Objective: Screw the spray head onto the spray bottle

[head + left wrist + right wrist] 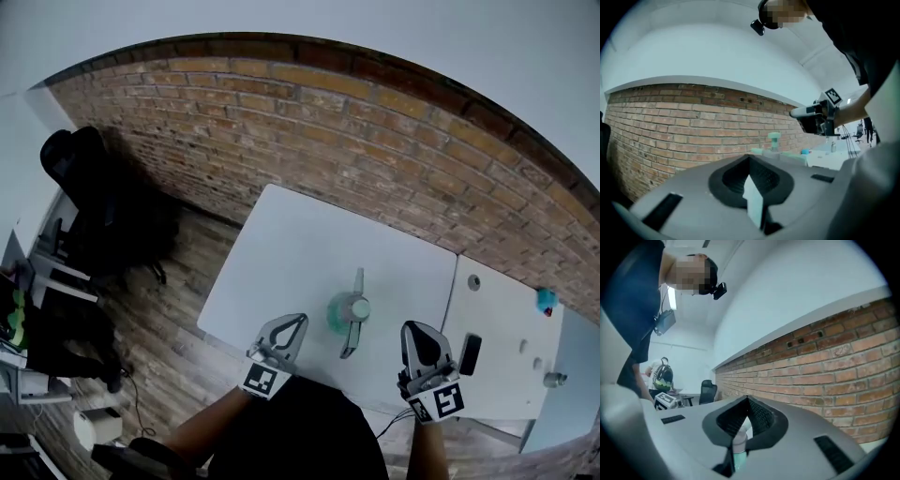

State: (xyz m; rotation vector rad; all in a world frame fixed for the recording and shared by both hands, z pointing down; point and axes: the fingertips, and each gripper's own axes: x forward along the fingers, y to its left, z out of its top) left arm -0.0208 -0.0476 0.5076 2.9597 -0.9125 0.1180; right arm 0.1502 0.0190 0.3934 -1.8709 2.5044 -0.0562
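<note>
Both sets of jaws are closed on nothing at the bottom of the frame, the left gripper (300, 320) left of centre and the right gripper (415, 329) right of centre, each pointing up-frame over the near edge of the white table (281, 253). Between them and a little higher, nearer the left one, stands the teal spray bottle (339, 313). Against its right side lies the grey spray head (351, 339), long axis running almost straight up-frame, bulky end toward me, so I judge it lies up and left of my right jaws.
</note>
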